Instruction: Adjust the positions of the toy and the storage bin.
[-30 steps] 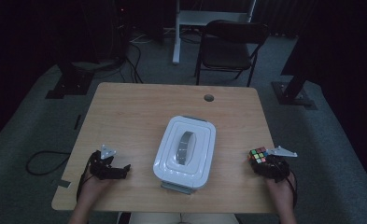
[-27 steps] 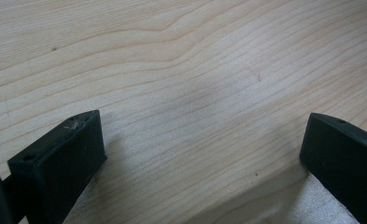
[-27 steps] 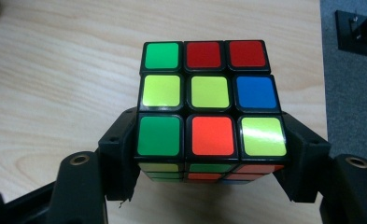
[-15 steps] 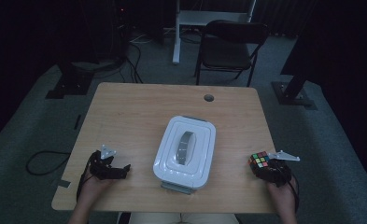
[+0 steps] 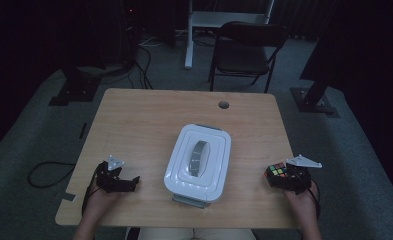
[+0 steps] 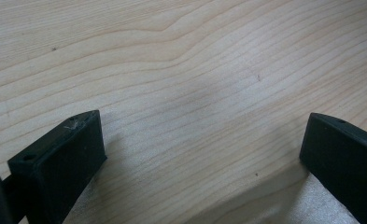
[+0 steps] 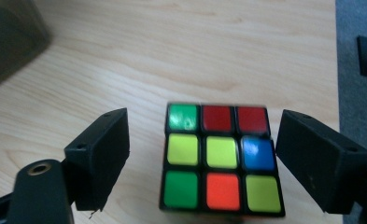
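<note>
High view: the puzzle cube (image 5: 277, 173) rests on the table (image 5: 149, 120), right of the lidded white container (image 5: 198, 164). Left gripper view: the left tongs (image 6: 202, 158) stand apart over bare wood. Right gripper view: the right tongs (image 7: 202, 156) straddle the cube, apart, not clamped. Grasp pending.

I am counting one puzzle cube (image 5: 278, 172), one white lidded box (image 5: 199, 164) and two grippers, the left gripper (image 5: 125, 183) and the right gripper (image 5: 284, 181), on one wooden table (image 5: 149, 120). Behind it, one folding chair (image 5: 246, 50) is standing.
</note>
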Tool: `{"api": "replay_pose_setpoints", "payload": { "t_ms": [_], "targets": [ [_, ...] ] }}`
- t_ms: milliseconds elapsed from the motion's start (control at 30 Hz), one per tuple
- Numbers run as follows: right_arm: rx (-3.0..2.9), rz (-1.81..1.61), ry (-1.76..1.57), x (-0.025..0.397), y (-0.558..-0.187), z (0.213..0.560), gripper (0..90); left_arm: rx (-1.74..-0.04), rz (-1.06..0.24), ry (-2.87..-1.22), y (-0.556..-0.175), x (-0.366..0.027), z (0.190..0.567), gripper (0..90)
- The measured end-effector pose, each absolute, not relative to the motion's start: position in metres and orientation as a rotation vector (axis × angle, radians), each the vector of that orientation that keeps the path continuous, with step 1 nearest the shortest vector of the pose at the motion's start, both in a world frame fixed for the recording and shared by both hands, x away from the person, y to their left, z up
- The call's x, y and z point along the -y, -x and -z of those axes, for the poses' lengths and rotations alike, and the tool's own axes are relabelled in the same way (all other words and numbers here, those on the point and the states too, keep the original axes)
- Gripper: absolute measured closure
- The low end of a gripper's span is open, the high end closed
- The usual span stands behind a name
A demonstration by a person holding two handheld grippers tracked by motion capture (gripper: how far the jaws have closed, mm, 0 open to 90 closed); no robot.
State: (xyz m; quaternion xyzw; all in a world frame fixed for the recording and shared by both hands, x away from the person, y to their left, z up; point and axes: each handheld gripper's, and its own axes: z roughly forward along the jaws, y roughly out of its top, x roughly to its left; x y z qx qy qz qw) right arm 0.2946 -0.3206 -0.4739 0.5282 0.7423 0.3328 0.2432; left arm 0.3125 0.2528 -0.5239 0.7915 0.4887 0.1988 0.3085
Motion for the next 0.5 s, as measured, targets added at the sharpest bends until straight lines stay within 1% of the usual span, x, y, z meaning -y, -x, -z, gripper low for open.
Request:
{"api": "replay_pose_setpoints", "payload": {
  "t_ms": [100, 233, 500],
  "targets": [
    [-2.024, -0.924, -1.425, 0.316, -0.297, 0.47, 15.1, -1.292, -0.525, -2.092, -0.312, -0.253, 0.524, 0.6],
    [-2.007, -0.931, -1.392, 0.311, -0.299, 0.463, 14.7, -1.292, -0.525, -2.092, -0.312, -0.253, 0.524, 0.6],
    [-2.054, -1.064, -1.274, 0.296, -0.302, 0.453, 11.2, -1.292, -0.526, -2.091, -0.312, -0.253, 0.524, 0.6]
  ]
}}
